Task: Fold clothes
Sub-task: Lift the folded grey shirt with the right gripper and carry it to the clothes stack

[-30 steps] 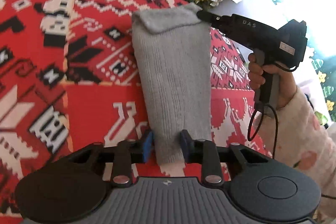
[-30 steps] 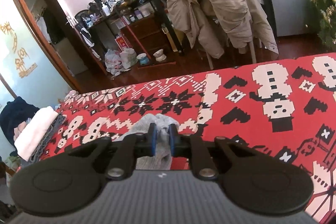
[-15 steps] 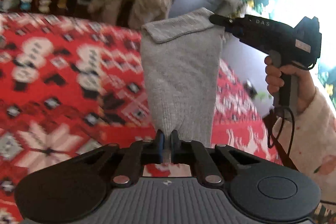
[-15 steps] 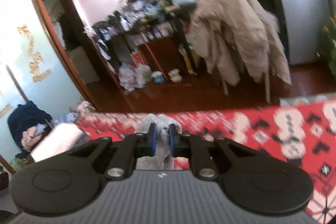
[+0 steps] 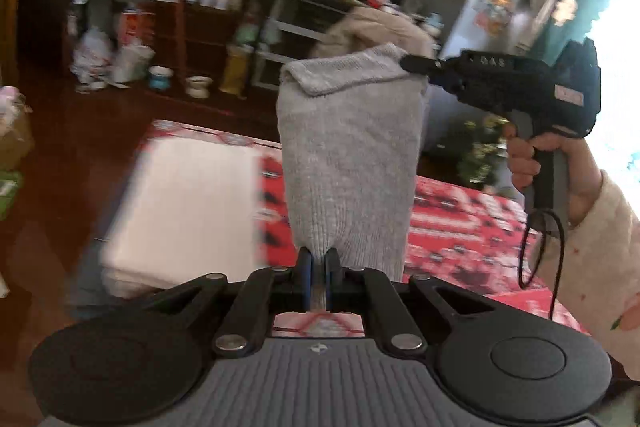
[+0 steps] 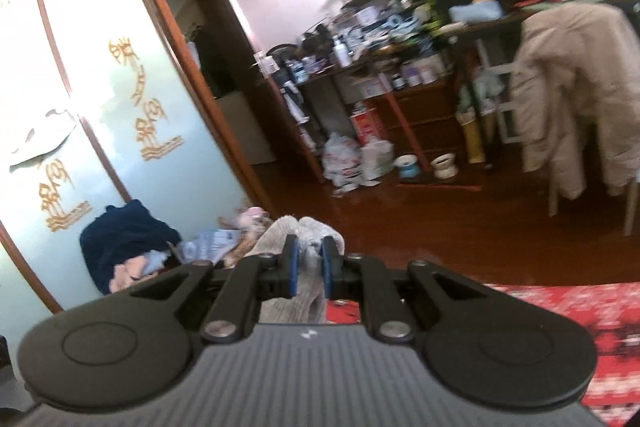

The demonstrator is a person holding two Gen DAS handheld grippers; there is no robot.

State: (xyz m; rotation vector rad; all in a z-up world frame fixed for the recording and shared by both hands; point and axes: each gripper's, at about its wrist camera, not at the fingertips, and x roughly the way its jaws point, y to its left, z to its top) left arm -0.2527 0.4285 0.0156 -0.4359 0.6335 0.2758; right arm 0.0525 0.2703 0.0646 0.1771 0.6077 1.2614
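Grey ribbed knit, a folded garment (image 5: 348, 163), is hanging stretched in the air between the two tools. The left gripper (image 5: 316, 269) is pinching its near edge, the blue-padded jaws pressed together on the cloth with only the thickness of the knit between them. Beyond those jaws the garment is rising to its far edge, where a folded-over hem is lying across the top. The right gripper (image 5: 412, 61), seen from the left wrist camera as a black pistol-shaped tool, is nipping the right corner of that hem; the person's hand (image 5: 548, 159) is wrapping its grip, a pale sleeve (image 5: 600, 247) trailing down to the right. From the right wrist camera, the right gripper (image 6: 308, 261) is showing its jaws closed on a bunched grey lump of the same garment (image 6: 296, 227).

Below the left jaws the red patterned table cover (image 5: 460, 223) is spreading to the right, and its left edge is ending beside a blurred white folded stack (image 5: 184, 203). Both side edges of the garment are hanging free, touching nothing. Ahead of the jaws, open dark wooden floor (image 6: 460, 227) is separating the table from a cluttered shelf unit (image 6: 380, 67) and a beige coat (image 6: 576, 91) draped over a chair. Left of the right jaws, a dark blue heap of clothes (image 6: 124, 239) is lying against a wardrobe door (image 6: 100, 107).
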